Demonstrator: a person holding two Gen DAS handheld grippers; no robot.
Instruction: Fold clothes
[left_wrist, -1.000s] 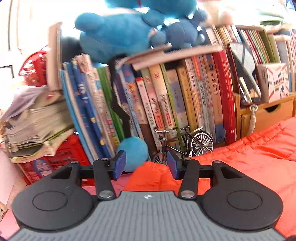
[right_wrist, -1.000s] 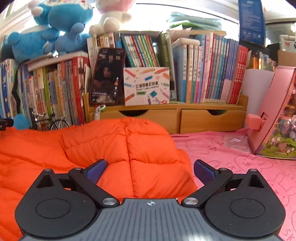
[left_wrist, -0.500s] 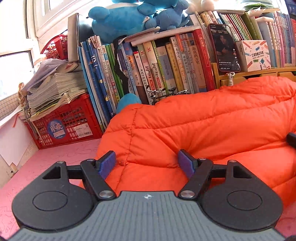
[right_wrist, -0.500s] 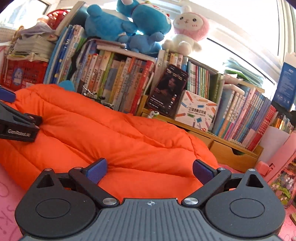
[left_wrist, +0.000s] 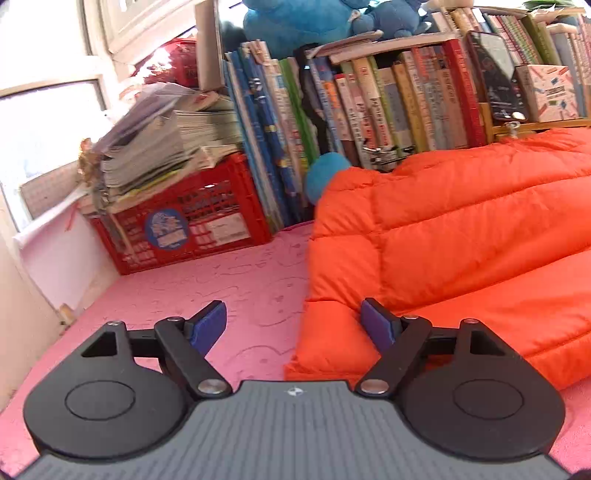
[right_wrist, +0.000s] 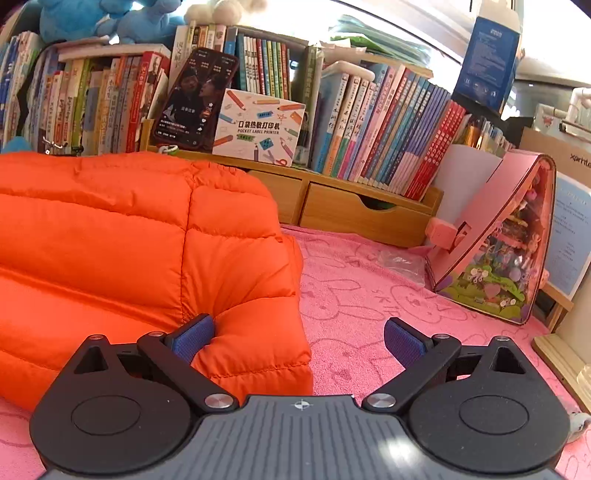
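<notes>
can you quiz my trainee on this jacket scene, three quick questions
1. True or false: both grippers, left and right, are open.
2. Which jacket end does the right gripper straddle? A) its right end B) its middle C) none
3. Fill in: the crate left of the jacket is ____.

Key: 1 true; 2 A; 3 red

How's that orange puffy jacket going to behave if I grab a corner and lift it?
The orange jacket looks quilted and puffy, so it is probably light for its bulk and will squash between the fingers. It likely flops and drapes rather than holding shape. Its shell looks smooth and slightly shiny, so it may slip from a shallow pinch.
</notes>
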